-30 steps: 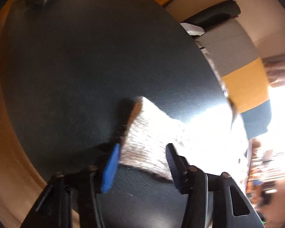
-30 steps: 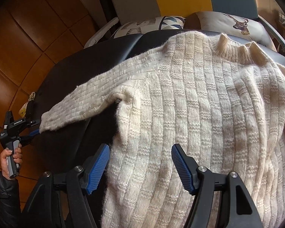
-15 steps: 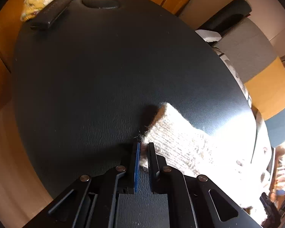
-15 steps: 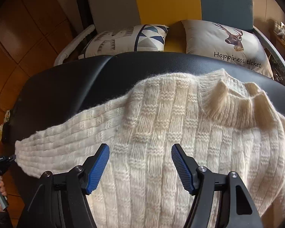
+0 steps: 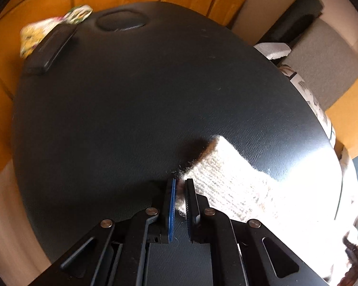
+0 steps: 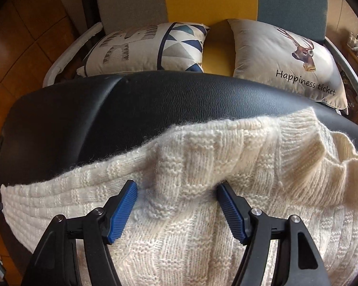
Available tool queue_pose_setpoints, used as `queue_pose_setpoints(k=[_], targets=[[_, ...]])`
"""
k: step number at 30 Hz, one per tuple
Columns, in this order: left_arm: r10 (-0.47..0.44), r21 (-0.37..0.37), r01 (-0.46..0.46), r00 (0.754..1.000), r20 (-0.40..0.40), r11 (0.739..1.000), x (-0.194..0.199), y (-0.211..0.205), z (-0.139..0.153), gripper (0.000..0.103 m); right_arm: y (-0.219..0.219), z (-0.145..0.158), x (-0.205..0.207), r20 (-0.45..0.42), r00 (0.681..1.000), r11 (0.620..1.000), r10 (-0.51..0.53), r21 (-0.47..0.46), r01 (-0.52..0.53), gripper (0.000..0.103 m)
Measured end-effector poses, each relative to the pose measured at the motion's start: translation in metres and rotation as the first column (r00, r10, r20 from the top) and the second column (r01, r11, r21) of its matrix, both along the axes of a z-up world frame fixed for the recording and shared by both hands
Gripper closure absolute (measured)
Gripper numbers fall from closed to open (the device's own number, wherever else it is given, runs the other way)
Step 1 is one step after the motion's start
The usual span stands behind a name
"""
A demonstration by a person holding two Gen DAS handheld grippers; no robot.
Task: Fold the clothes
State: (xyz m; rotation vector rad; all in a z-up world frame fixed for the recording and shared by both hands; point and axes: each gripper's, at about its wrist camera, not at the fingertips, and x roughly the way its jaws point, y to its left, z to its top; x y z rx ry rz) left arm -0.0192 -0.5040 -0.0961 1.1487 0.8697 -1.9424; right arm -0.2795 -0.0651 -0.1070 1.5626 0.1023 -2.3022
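A cream knitted sweater (image 6: pixel 202 178) lies spread on a black padded table (image 6: pixel 155 95), its collar (image 6: pixel 305 147) at the right. One sleeve (image 6: pixel 47 202) stretches to the left. In the left wrist view my left gripper (image 5: pixel 179 183) is shut on the cuff of that sleeve (image 5: pixel 217 174), pinching the knit edge between its pads. My right gripper (image 6: pixel 176 190) is open, its blue-padded fingers straddling a raised fold of knit near the shoulder and pressing into the fabric.
Behind the table stands a sofa with a triangle-patterned cushion (image 6: pixel 145 45) and a deer cushion (image 6: pixel 286 57). A dark flat object (image 5: pixel 52 50) and a patterned cloth (image 5: pixel 47 28) lie at the table's far corner. Wooden floor (image 5: pixel 2 124) surrounds it.
My left gripper closed on the sleeve cuff and holds it. My right gripper moved up the sweater from the side of the body to the shoulder, staying open.
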Motion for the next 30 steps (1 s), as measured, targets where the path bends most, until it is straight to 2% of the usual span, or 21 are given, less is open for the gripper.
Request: queue_pose_setpoints(k=[5,9,13,14,16,18,20,23,24,27,30], targets=[[-0.029,-0.030,0.029,1.000,0.009,0.999,-0.022,-0.004,0.006,0.095,-0.005,0.000,-0.014,-0.006,0.998,0.998,-0.062,0.003,0.062,0.024],[-0.051,-0.048,0.050,0.999,-0.015,0.998,-0.026,-0.004,0.019,0.095,-0.010,0.006,-0.016,0.010,0.999,0.999,-0.042,0.022,0.042,0.022],[-0.073,-0.068,0.070,0.997,-0.038,0.995,-0.031,-0.004,0.032,0.095,0.021,0.031,0.005,0.019,0.999,0.987,-0.032,-0.154,0.034,0.024],[-0.106,-0.055,0.103,0.993,-0.052,0.993,-0.029,0.006,0.035,0.095,0.033,0.038,0.016,0.018,0.999,0.978,-0.029,-0.207,0.032,0.024],[-0.220,0.000,0.221,0.970,-0.101,0.975,-0.017,0.044,0.037,0.095,0.059,0.050,0.042,0.024,1.000,0.955,-0.014,-0.295,0.021,0.023],[-0.327,0.050,0.338,0.932,-0.155,0.940,-0.005,0.083,0.040,0.091,0.087,0.060,0.072,0.016,1.000,0.939,0.001,-0.345,0.005,0.024],[-0.425,0.092,0.451,0.880,-0.214,0.888,0.007,0.121,0.043,0.086,0.115,0.066,0.106,0.009,1.000,0.934,0.002,-0.358,0.001,0.024],[-0.551,0.139,0.610,0.775,-0.309,0.780,0.025,0.179,0.047,0.086,0.160,0.068,0.156,0.006,1.000,0.938,-0.016,-0.347,0.017,0.024],[-0.579,0.156,0.646,0.748,-0.325,0.747,0.028,0.196,0.044,0.086,0.173,0.067,0.171,0.012,1.000,0.941,-0.024,-0.336,0.026,0.024],[-0.637,0.221,0.712,0.698,-0.328,0.666,0.028,0.246,0.025,0.086,0.208,0.059,0.208,0.042,0.998,0.952,-0.048,-0.300,0.058,0.023],[-0.690,0.284,0.767,0.642,-0.336,0.575,0.029,0.295,0.006,0.085,0.244,0.054,0.238,0.040,0.992,0.955,-0.119,-0.268,0.125,0.023]])
